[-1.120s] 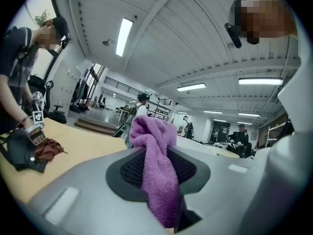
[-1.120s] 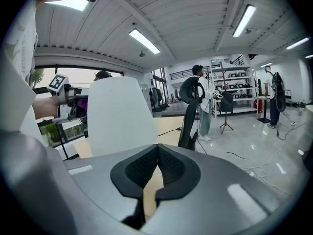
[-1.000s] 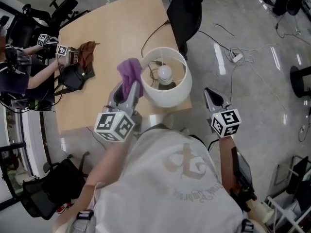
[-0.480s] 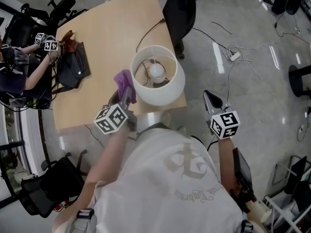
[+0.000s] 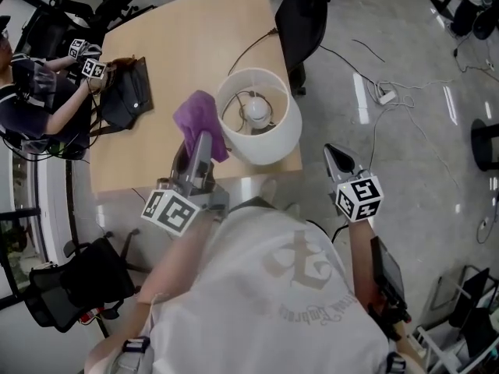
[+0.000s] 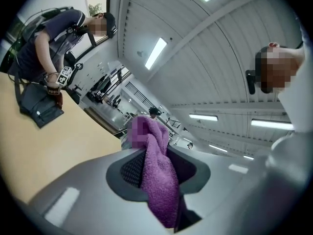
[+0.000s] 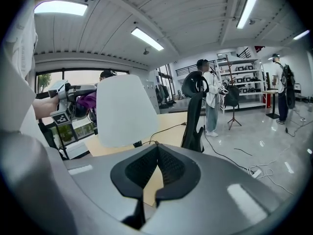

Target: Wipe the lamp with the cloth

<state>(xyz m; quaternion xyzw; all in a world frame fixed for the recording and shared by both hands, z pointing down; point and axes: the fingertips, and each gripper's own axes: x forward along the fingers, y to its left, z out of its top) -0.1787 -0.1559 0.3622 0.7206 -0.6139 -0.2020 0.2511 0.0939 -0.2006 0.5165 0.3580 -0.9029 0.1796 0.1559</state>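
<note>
- Two grippers are seen: the left gripper (image 5: 201, 142) is clamped on the purple cloth (image 5: 196, 114), and the right gripper (image 5: 337, 157) is closed on nothing.
- The lamp (image 5: 273, 145) stands upright near the edge of the table (image 5: 179, 45), with its long axis vertical.
- The lamp is found just beside the cloth, to the right of the left jaws in the head view. Contact cannot be told.
- The left gripper is judged the nearer one, so a short sideways move toward the lamp is called for.
</note>
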